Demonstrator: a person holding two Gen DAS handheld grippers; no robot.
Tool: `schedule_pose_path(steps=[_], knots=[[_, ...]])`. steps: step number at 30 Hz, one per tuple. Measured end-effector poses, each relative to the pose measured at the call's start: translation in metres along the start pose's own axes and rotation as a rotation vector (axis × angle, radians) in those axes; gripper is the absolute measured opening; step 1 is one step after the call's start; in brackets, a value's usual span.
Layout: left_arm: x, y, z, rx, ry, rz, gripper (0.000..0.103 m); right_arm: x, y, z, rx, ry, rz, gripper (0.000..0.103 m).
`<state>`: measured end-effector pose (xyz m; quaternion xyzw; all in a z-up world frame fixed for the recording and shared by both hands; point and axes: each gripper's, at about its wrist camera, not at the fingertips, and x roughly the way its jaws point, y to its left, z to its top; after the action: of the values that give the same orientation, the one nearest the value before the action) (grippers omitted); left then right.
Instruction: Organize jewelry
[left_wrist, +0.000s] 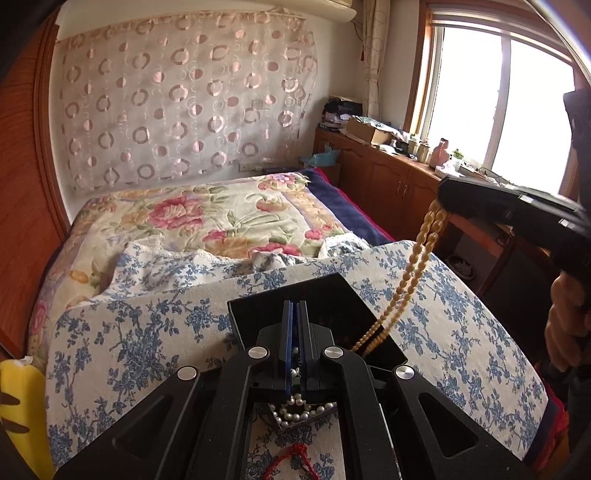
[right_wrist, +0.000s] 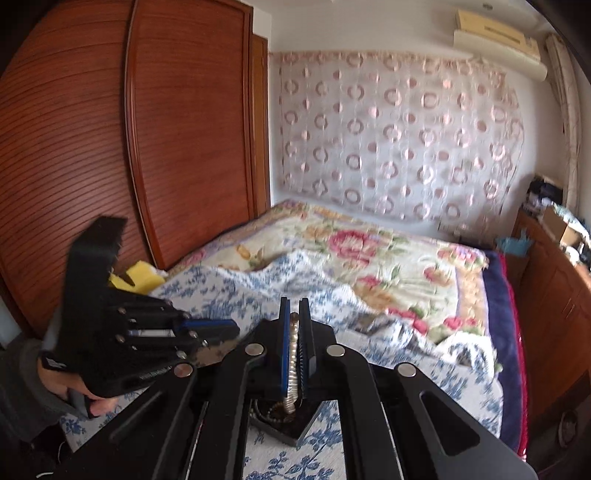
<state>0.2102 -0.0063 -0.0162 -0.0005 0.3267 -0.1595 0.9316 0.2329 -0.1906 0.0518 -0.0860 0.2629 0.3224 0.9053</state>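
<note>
A black jewelry box (left_wrist: 332, 295) sits on a board covered in blue-flowered cloth (left_wrist: 147, 332). My left gripper (left_wrist: 294, 314) is shut on a white pearl necklace (left_wrist: 295, 408), which hangs into the box below the fingers. My right gripper (right_wrist: 294, 314) is shut on a tan oval-bead necklace (right_wrist: 293, 354). In the left wrist view that necklace (left_wrist: 413, 273) hangs from the right gripper (left_wrist: 441, 206) down into the box. In the right wrist view the box (right_wrist: 291, 421) lies under the fingers and the left gripper (right_wrist: 221, 326) is at the left.
A red cord bracelet (left_wrist: 291, 459) lies on the cloth in front of the box. A bed with a floral quilt (left_wrist: 207, 218) lies beyond. Wooden cabinets (left_wrist: 388, 173) stand along the right, a wooden wardrobe (right_wrist: 110, 147) at the left. A yellow object (right_wrist: 136, 280) lies near the wardrobe.
</note>
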Motion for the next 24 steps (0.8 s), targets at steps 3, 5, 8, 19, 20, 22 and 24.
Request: schedule_pose_path(steps=[3,5,8,19,20,22,24], knots=[[-0.001,0.000,-0.003,0.002,0.003,0.005,0.001,0.009,0.001,-0.005,0.008,0.023,-0.002,0.007],[-0.003,0.001,-0.006,0.002,0.006,0.009,0.001,0.013,0.001,-0.006,0.011,0.029,-0.010,0.007],[-0.005,0.002,-0.014,0.001,0.017,0.014,0.002,0.014,-0.001,-0.011,0.018,0.041,-0.015,0.010],[-0.015,0.004,-0.067,0.005,0.089,0.055,0.004,-0.005,0.004,-0.071,0.035,0.110,-0.006,0.027],[-0.016,0.004,-0.071,0.003,0.097,0.057,0.007,-0.007,0.007,-0.082,0.036,0.128,-0.009,0.027],[-0.018,0.005,-0.082,-0.002,0.107,0.063,0.018,-0.010,0.012,-0.102,0.045,0.159,0.004,0.027],[-0.021,0.005,-0.091,-0.003,0.116,0.068,0.021,-0.013,0.022,-0.121,0.042,0.180,0.014,0.027]])
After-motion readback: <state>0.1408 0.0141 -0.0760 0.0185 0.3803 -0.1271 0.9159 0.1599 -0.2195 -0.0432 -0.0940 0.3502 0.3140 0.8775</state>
